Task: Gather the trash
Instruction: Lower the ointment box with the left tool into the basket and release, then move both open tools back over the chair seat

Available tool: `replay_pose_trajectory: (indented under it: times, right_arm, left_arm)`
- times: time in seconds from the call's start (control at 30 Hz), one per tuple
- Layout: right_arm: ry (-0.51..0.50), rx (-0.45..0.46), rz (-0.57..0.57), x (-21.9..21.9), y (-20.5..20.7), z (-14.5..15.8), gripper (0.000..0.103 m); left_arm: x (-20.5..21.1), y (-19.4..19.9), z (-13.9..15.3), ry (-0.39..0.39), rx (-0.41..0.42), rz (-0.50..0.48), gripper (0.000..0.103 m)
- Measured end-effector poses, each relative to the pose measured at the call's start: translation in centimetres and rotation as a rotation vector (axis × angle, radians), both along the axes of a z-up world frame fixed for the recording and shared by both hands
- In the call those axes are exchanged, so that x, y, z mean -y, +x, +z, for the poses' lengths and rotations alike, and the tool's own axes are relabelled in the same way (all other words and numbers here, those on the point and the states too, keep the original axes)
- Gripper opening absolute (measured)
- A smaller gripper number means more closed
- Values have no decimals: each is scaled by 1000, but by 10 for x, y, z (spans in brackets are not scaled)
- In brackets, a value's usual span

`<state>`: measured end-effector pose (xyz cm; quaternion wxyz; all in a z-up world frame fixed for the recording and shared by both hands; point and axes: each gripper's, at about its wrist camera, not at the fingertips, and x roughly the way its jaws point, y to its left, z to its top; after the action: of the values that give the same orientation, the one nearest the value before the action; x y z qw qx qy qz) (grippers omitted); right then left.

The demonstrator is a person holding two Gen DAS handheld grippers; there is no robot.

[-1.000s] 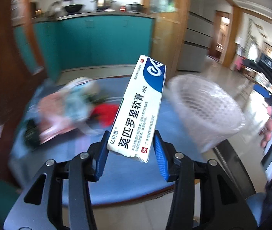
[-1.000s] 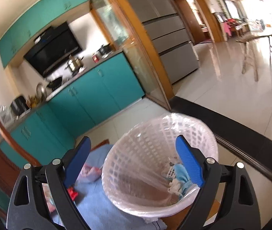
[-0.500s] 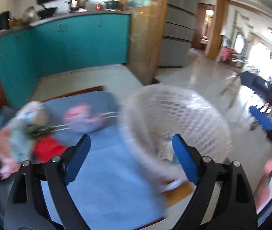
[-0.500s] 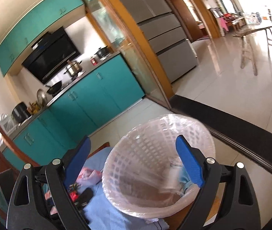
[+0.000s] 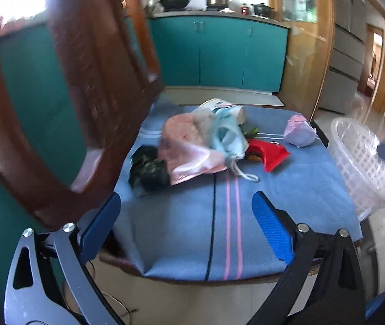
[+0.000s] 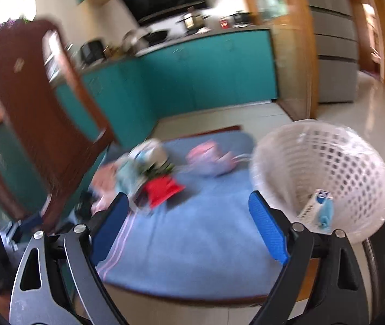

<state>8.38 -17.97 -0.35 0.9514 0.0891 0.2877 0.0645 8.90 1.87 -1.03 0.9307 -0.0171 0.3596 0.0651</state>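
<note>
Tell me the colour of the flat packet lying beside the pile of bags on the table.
Red. The packet shows best in the left wrist view.

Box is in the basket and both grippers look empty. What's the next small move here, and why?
Probably bring the left gripper, jaws opening with nothing between them, forward to the red wrapper on the blue cloth. It lies apart from the bag pile, near the white basket, so it looks the easiest piece to take next.
</note>
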Motion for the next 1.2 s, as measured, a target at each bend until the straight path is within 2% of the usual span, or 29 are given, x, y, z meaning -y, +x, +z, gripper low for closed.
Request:
replay_pose_trajectory:
  times: [0.1, 0.23, 1.2]
  right_arm:
    - [-47, -15, 39, -23, -1, -7, 88]
    - [-71, -31, 45, -31, 0, -12, 88]
    - [-77, -39, 31, -26, 1, -16, 88]
  left_arm:
    - [-10, -1, 1, -31, -4, 12, 97]
    - [-22, -6, -2, -56, -18, 18, 97]
    - [-10, -4, -7, -52, -35, -21, 97]
